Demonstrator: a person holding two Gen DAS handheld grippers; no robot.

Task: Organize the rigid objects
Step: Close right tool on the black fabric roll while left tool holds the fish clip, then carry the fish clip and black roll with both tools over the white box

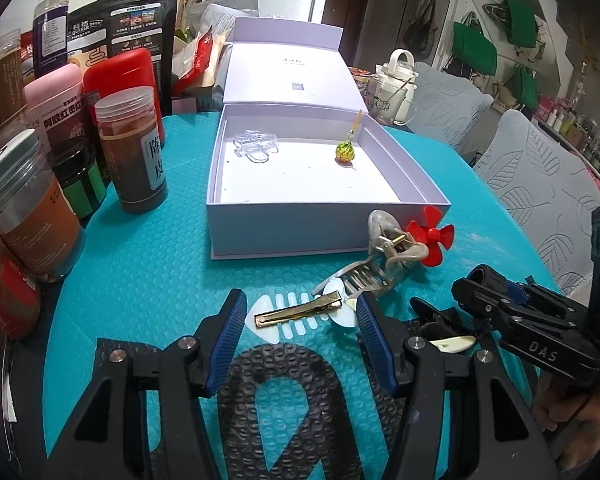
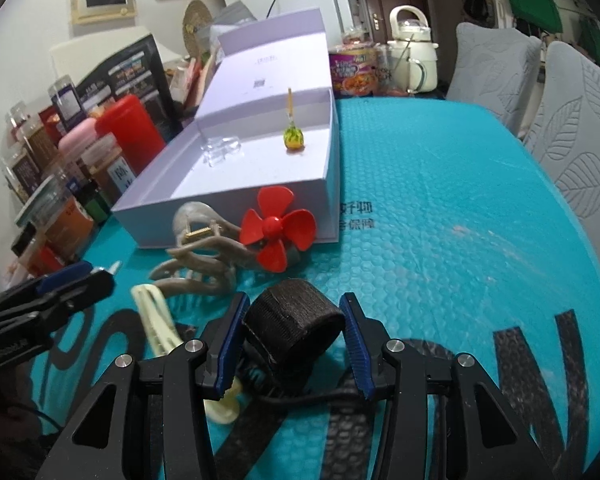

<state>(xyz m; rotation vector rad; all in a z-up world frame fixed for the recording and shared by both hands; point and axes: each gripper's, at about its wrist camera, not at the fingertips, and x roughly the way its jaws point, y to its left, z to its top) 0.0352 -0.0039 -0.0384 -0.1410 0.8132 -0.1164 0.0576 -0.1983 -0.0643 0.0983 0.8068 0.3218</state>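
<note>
We read "DAS" on the right gripper [image 1: 476, 300]. Left of the white box [image 1: 324, 236], a brown jar [image 1: 134, 148] carries "陈皮". Right of that box, the teal mat [image 2: 440, 200] shows "保障".

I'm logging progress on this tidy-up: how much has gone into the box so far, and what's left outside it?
Done: a clear clip and a green lollipop-like trinket lie in the open white box. In hand: the right gripper is closed on a black fabric roll. Left on the mat: fishbone clip between the left gripper's open jaws, beige claw clip, red propeller, cream clip.
</note>
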